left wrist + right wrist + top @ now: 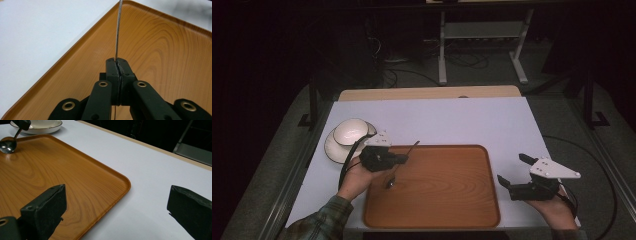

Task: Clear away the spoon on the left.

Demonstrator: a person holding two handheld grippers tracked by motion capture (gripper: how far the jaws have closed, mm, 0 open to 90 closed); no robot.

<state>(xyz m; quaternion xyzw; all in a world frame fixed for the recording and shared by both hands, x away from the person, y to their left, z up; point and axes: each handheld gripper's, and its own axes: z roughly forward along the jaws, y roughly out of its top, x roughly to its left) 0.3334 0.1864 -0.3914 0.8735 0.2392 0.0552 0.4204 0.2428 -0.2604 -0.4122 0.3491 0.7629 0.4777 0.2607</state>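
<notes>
Left hand-held gripper (401,159) pinching one spoon (390,183) by its handle, bowl touching one wooden tray (447,200). Right hand-held gripper (515,172) spread wide over white table (462,120) beside tray. One bowl (351,131) on one plate (332,150), far left.

Left tongs (404,158) clamped tight, jaws pressed together, carried by left hand (358,176) reaching in from bottom left, plaid sleeve (319,220) on forearm. Right tongs (514,171) spread wide, jaws well apart, held low at right by right hand (554,207), palm under body, grey three-cornered plate (554,169) on top, jaws aimed left.
</notes>
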